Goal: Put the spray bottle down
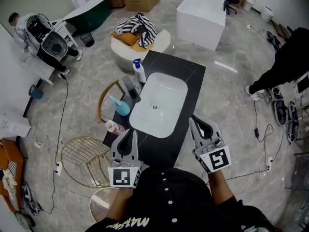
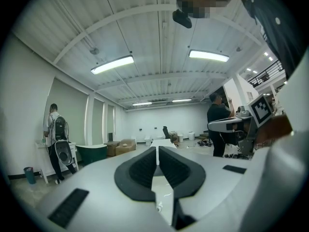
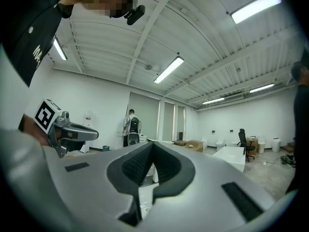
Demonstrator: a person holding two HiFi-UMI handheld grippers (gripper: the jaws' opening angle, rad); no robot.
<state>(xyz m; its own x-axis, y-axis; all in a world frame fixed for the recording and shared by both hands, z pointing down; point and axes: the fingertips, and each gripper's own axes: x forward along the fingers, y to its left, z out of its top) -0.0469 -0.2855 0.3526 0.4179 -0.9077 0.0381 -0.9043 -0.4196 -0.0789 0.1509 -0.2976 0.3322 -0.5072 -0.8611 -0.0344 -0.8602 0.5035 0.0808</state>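
A teal spray bottle stands on the left edge of the black counter, beside the white sink basin. Further back stands a white bottle with a blue top, and a pink bottle stands nearer me. My left gripper hovers at the counter's near left corner, shut and with nothing in it; in the left gripper view its pads meet. My right gripper is held level near the counter's right edge, also shut and holding nothing. Neither touches a bottle.
A grey faucet sits left of the basin. A gold wire chair stands at the near left, a round white stool with striped cloth behind the counter, and a white block further back. One person stands at right, another at far left.
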